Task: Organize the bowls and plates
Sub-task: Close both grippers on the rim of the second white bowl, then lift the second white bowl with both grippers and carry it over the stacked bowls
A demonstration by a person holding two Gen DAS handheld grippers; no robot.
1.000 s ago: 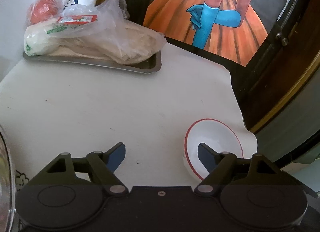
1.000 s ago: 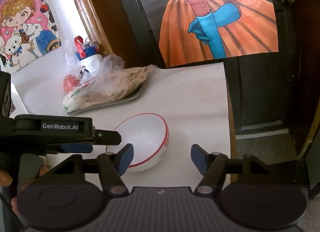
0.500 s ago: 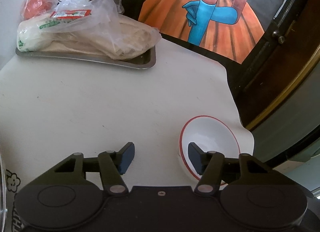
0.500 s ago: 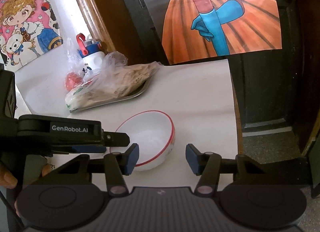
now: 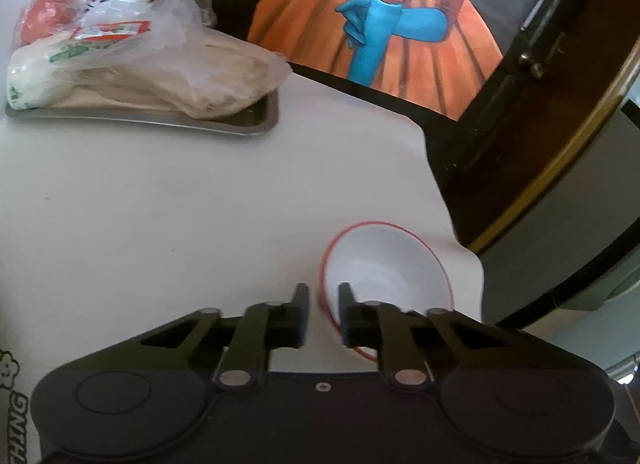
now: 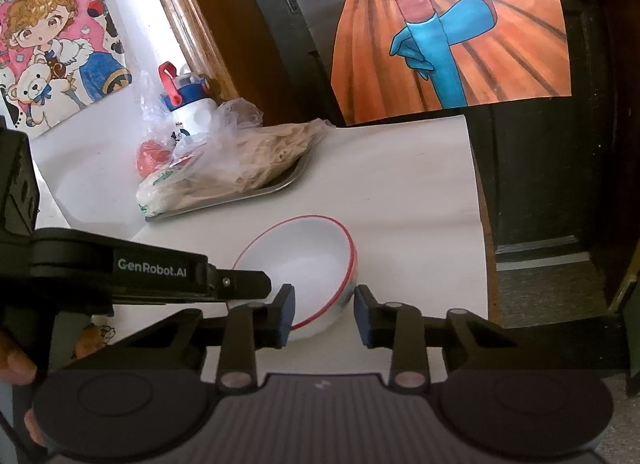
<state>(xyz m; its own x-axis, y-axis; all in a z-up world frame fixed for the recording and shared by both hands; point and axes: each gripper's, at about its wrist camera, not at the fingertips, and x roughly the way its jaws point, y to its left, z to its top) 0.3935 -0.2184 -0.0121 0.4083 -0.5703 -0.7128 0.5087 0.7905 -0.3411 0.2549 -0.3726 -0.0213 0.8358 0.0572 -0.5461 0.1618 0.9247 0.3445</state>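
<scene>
Bowl (image 6: 304, 264): white, red-rimmed, tilted.

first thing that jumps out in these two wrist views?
The red-rimmed white bowl near the table's right edge, with both grippers closing in: the left gripper pinches its rim and the right gripper straddles its near side. Behind it, a bagged heap fills a metal tray.

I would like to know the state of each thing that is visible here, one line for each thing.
bowl: upright, empty, tilted, rim between the fingers of both grippers
left gripper: nearly shut, straddling the bowl rim
right gripper: partly open, straddling the bowl rim
metal tray: loaded with bagged food
plastic bag: lying on the tray
bottle: upright, lid shut
</scene>
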